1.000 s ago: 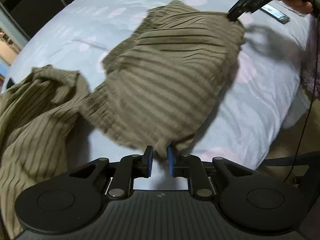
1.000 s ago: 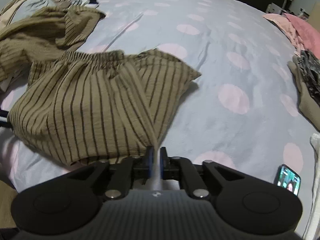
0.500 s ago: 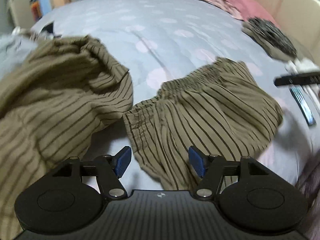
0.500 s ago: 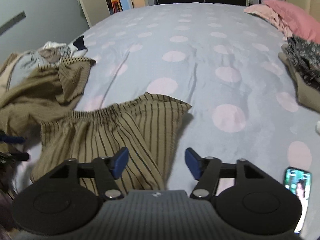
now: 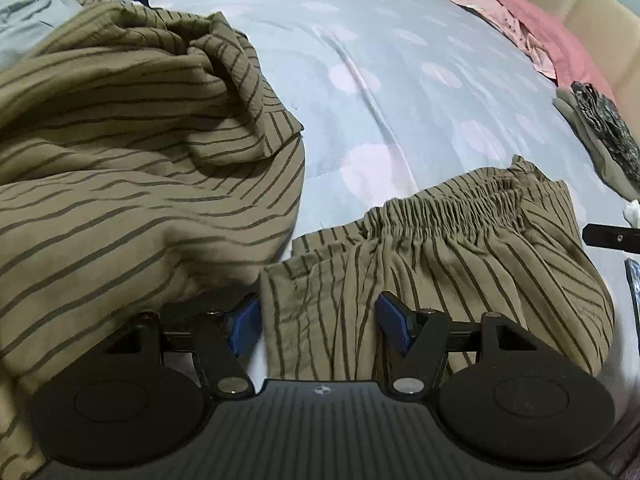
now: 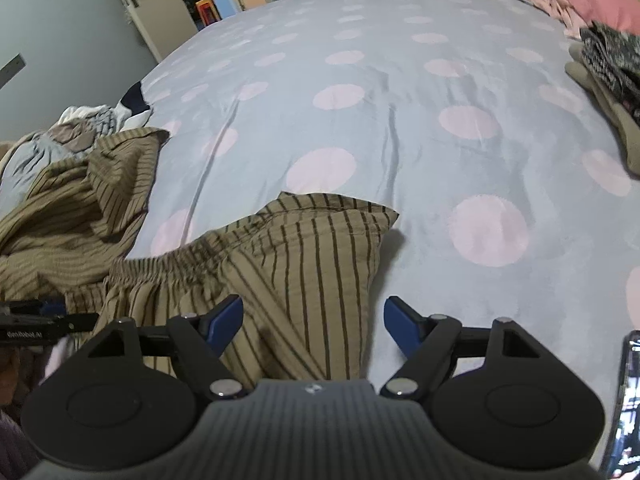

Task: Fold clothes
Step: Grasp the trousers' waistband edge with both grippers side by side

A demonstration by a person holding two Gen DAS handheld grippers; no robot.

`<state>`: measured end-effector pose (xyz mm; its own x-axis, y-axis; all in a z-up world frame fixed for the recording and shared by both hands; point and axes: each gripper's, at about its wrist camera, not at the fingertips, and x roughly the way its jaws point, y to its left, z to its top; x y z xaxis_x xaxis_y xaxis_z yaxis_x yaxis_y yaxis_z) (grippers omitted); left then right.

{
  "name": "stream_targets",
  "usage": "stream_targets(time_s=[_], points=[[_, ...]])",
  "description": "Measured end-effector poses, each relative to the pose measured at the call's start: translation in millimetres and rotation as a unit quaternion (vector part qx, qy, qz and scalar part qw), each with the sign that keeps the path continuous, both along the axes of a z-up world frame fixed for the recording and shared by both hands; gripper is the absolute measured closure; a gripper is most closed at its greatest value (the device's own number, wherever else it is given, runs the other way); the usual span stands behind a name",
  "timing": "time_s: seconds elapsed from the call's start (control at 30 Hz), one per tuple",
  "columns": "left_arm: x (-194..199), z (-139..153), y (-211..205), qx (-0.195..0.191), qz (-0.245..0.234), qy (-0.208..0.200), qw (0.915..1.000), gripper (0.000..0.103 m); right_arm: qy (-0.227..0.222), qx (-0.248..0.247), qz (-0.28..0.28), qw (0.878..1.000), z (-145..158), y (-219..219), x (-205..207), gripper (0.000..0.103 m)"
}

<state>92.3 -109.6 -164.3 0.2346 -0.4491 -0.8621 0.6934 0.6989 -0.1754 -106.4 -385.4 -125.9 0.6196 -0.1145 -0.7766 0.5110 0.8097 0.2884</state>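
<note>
Shorts (image 5: 440,272) lie on bed (image 5: 400,100), near edge, right of striped heap (image 5: 140,160). Thin, limp, light cloth; will sag. Best hold: gathered waistband (image 5: 448,212) corners. Left gripper (image 5: 320,320) and right gripper (image 6: 312,320) both spread wide, holding nothing.

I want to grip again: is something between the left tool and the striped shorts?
Nothing visible: the left tool is open right at the striped shorts, whose near edge lies between its fingers. The larger striped garment lies beside, to the left.
</note>
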Motion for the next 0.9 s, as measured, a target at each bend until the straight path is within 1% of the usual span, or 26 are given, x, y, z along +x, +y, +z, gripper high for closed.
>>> stream_targets(time_s=[0.17,0.27,0.4,0.53,0.57,0.6,0.63,0.67,0.7,0.77,0.8,0.83,0.9], points=[[2,-7,-12,-0.004,-0.004,0.010,0.9999,0.041,0.007,0.019,-0.017,1.000,-14,-11,10,0.019],[2,-10,-17,-0.002,-0.006,0.008,0.9999,0.043,0.007,0.034,-0.010,0.999,-20,-13,15,0.019],[3,-10,-19,-0.005,-0.009,0.008,0.9999,0.053,0.007,0.042,0.008,0.999,-25,-9,22,0.019],[2,-9,-19,-0.009,-0.012,0.008,0.9999,0.062,0.014,0.033,0.043,0.998,-27,4,32,0.020],[2,-9,-19,-0.011,-0.014,0.008,0.9998,0.067,0.017,0.025,0.053,0.998,-27,8,34,0.023],[1,-9,-19,-0.013,-0.017,0.008,0.9998,0.074,0.019,0.014,0.062,0.998,-27,13,36,0.029],[0,-8,-20,-0.015,-0.021,0.007,0.9996,0.076,0.025,0.000,0.070,0.997,-27,18,39,0.044],[-1,-8,-20,-0.017,-0.026,0.006,0.9995,0.081,0.031,-0.012,0.077,0.996,-27,22,42,0.055],[-2,-8,-20,-0.019,-0.030,0.004,0.9994,0.084,0.035,-0.019,0.080,0.996,-27,24,43,0.060],[-4,-7,-21,-0.019,-0.033,-0.001,0.9993,0.088,0.039,-0.026,0.083,0.995,-28,26,45,0.080],[-5,-7,-22,-0.021,-0.034,-0.004,0.9992,0.090,0.037,-0.026,0.083,0.995,-27,26,44,0.083],[-6,-6,-22,-0.021,-0.034,-0.007,0.9992,0.091,0.034,-0.025,0.084,0.996,-25,26,44,0.089],[-9,-2,-21,-0.023,-0.037,-0.016,0.9989,0.094,0.026,-0.026,0.085,0.996,-19,28,42,0.091]])
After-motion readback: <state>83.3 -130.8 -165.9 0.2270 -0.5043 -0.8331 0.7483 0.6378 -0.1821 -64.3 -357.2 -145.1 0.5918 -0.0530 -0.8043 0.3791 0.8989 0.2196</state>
